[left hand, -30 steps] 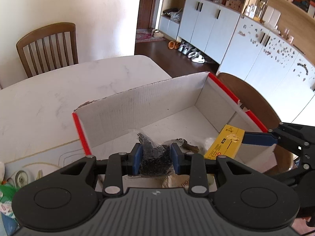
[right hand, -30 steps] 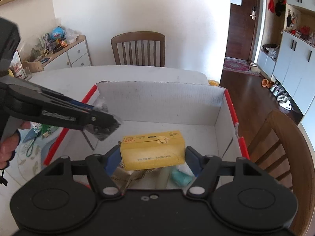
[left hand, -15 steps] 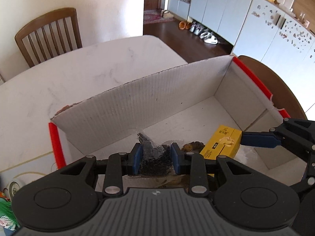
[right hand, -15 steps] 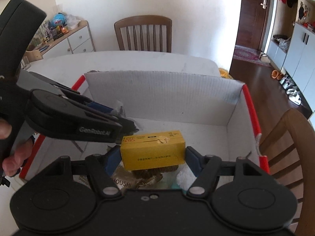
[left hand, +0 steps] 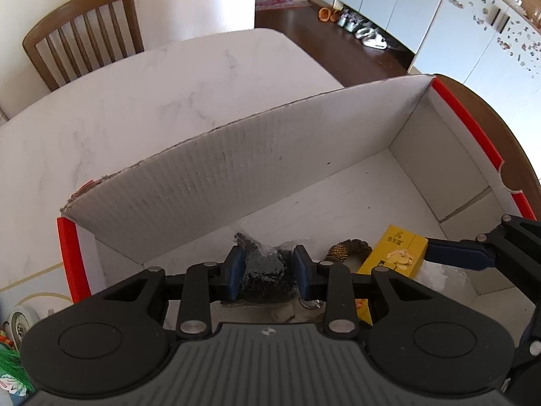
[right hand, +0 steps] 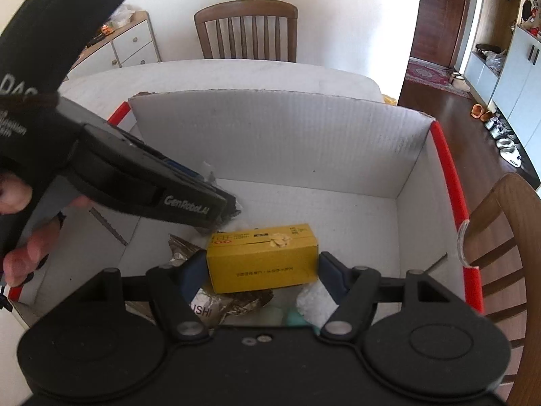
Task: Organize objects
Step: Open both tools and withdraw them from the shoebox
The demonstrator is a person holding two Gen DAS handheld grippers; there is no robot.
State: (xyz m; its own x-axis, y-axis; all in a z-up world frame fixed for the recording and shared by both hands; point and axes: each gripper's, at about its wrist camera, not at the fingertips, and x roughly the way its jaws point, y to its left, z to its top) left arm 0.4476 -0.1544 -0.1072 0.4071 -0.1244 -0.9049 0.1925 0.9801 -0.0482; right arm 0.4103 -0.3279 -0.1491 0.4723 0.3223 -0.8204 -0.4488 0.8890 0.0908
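Hanging inside the white cardboard box [left hand: 270, 165], a crinkled clear bag of dark bits [left hand: 267, 270] is clamped by the left gripper [left hand: 268, 270]. A yellow carton [right hand: 263, 257] with printed text is gripped endwise by the right gripper [right hand: 263, 267], low over the box floor.

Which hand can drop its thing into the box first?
Probably the left. The left gripper holds its dark bag over bare floor of the cardboard box. The right gripper holds the yellow box above other wrappers.
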